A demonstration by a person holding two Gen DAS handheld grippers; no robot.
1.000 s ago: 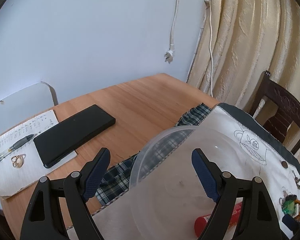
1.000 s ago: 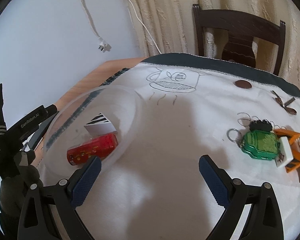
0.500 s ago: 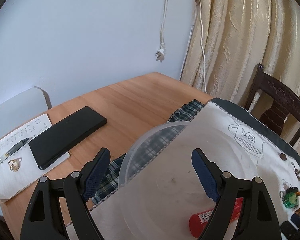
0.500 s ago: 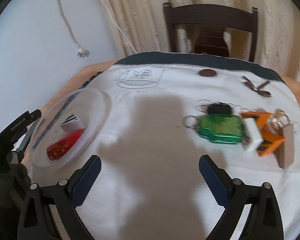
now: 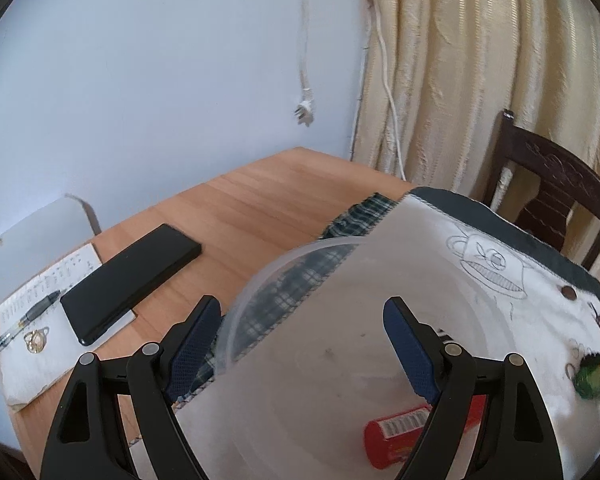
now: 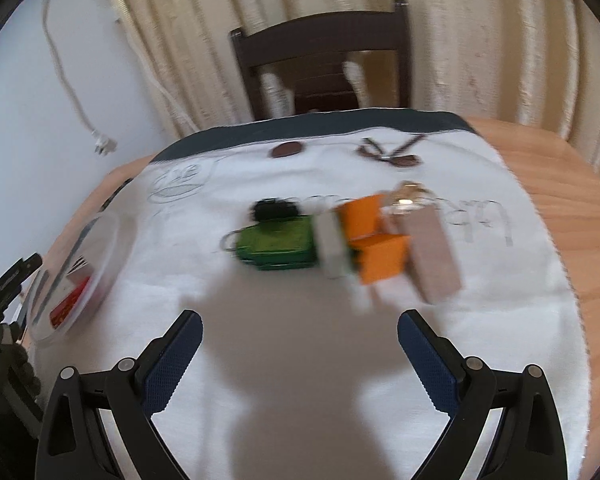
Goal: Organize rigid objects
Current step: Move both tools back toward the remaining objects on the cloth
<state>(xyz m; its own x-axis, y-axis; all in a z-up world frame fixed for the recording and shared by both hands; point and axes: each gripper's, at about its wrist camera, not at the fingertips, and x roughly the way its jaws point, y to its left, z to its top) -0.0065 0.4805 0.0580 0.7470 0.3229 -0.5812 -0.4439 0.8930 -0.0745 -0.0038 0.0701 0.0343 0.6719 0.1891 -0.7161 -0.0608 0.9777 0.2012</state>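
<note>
The right tool [image 6: 300,344] hangs with its fingers spread wide and empty above the white cloth [image 6: 300,320]; just ahead lie a green keychain [image 6: 276,244], orange blocks [image 6: 374,240] and a wooden block [image 6: 432,256], touching. The left tool [image 5: 302,344], equally agape, hovers over the clear bowl [image 5: 300,400] holding a red tube [image 5: 400,438] on the counter [image 5: 240,216].
</note>
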